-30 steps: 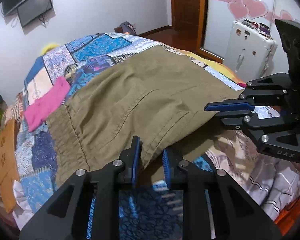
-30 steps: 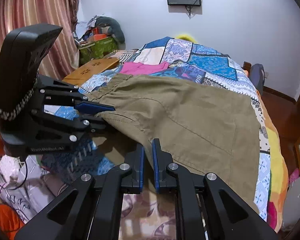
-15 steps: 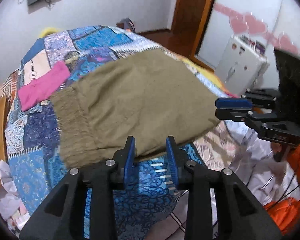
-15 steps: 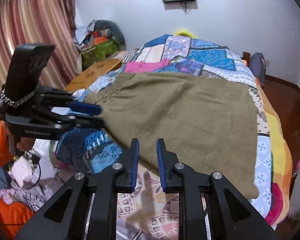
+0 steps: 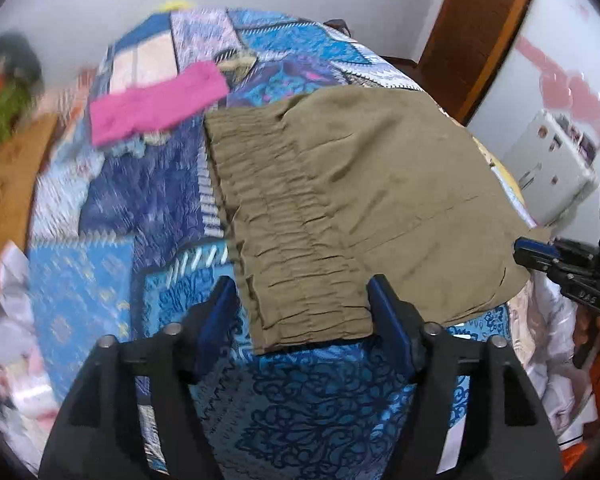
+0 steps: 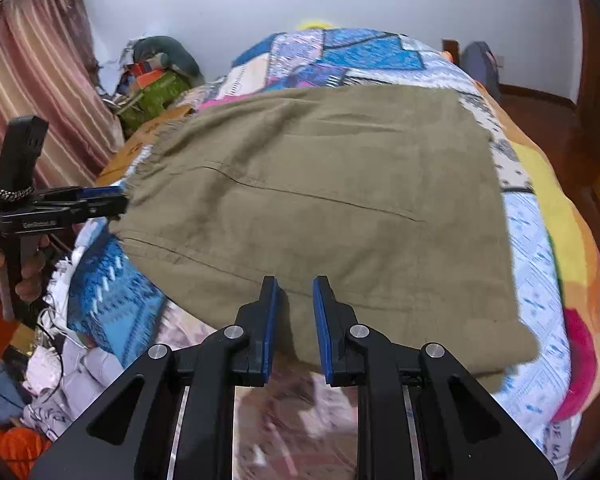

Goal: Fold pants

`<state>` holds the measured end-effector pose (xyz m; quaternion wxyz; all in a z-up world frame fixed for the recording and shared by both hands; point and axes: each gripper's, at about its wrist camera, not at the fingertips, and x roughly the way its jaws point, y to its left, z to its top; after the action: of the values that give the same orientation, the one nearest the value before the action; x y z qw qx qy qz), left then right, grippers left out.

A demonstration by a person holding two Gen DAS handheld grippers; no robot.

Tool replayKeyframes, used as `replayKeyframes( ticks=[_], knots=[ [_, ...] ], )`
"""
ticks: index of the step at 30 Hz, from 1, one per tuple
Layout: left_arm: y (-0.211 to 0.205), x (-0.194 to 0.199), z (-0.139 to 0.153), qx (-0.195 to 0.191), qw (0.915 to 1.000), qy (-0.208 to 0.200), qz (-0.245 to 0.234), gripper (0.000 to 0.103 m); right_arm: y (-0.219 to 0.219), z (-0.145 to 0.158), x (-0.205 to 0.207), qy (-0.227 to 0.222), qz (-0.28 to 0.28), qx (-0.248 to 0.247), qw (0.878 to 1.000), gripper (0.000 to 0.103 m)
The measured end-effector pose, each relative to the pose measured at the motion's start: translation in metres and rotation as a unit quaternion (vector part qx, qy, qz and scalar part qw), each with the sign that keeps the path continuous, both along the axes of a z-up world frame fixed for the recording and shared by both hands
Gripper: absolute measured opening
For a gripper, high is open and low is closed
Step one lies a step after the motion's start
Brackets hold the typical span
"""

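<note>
The olive pants lie folded and flat on the patchwork quilt. Their gathered waistband runs toward my left gripper. That gripper's jaws are opening wide, and the waistband's near corner shows between the fingers with no pad touching it. In the right wrist view the pants spread ahead of my right gripper. Its blue pads stand a narrow gap apart over the near edge, gripping nothing. Each gripper also shows in the other view: the right gripper and the left gripper.
A pink cloth lies on the quilt beyond the waistband. A white suitcase and a wooden door are to the right of the bed. Loose laundry is heaped at the bed's foot. A curtain hangs to the left.
Both grippers have let go of the pants' near edge and drawn back. The edge has dropped flat onto the bed. The left jaws have spread wide and the right have parted slightly.
</note>
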<state>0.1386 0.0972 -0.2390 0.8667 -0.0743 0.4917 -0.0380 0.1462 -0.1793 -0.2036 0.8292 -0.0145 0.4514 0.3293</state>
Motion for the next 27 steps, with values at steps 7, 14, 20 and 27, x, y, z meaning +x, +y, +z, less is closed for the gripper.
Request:
replayKeyframes(
  ticks=[7,14,20,27],
  knots=[
    [0.001,-0.006,-0.001,-0.005,0.9999,-0.010,0.004,0.069,-0.053,-0.014,-0.004,-0.006,-0.056,-0.051,0.997,0.025],
    [-0.008,-0.004,0.016,0.032,0.9994,-0.011,-0.007,0.068,-0.056,-0.009,-0.007,-0.009,-0.057,-0.079,0.995,0.026],
    [0.000,0.010,0.054,0.071,0.9967,-0.040,-0.004,0.068,-0.055,0.015,0.009,-0.036,-0.057,-0.061,0.996,0.033],
    [0.026,0.059,0.066,0.055,0.9963,-0.048,0.046,0.068,-0.050,0.033,0.057,-0.068,-0.071,-0.047,0.994,0.037]
  ],
)
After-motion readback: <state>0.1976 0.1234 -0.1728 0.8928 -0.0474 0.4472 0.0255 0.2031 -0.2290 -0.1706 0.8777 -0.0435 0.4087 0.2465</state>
